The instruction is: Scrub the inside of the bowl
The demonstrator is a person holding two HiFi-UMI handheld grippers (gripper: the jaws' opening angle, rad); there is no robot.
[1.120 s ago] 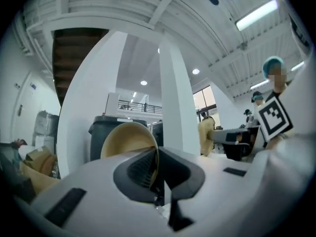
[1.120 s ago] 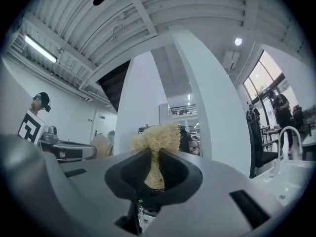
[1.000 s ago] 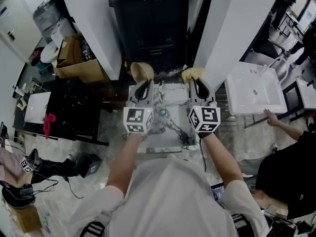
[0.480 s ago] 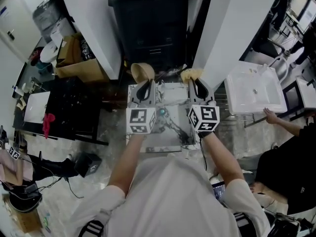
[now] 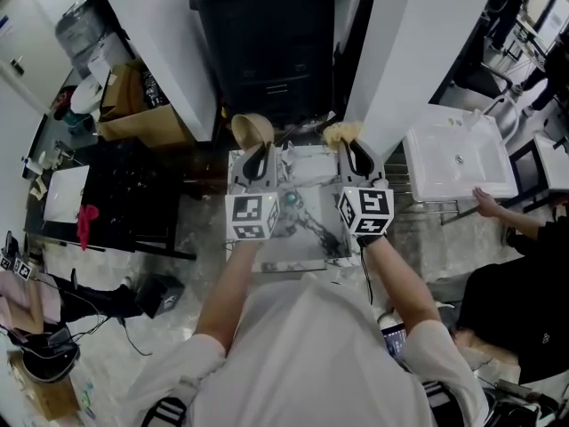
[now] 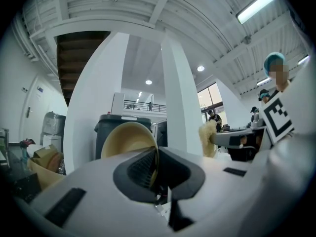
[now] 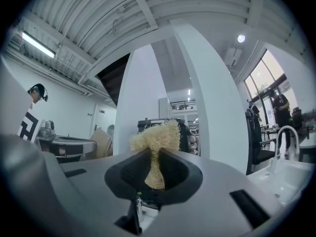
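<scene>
In the head view my left gripper (image 5: 259, 156) is shut on the rim of a tan bowl (image 5: 252, 129), held on edge above a marbled tabletop (image 5: 293, 249). The left gripper view shows the bowl (image 6: 127, 138) pinched by its rim between the jaws, hollow side facing left. My right gripper (image 5: 354, 154) is shut on a pale, fibrous scrubber (image 5: 341, 132). In the right gripper view the scrubber (image 7: 155, 143) sticks up out of the jaws, and the bowl (image 7: 101, 143) stands apart at the left. Bowl and scrubber do not touch.
A big black bin (image 5: 267, 38) stands just beyond both grippers, between two white pillars. A white sink (image 5: 458, 160) sits at the right with a person's hand (image 5: 485, 203) on its edge. Cardboard boxes (image 5: 133, 105) and a black table (image 5: 116, 194) are at the left.
</scene>
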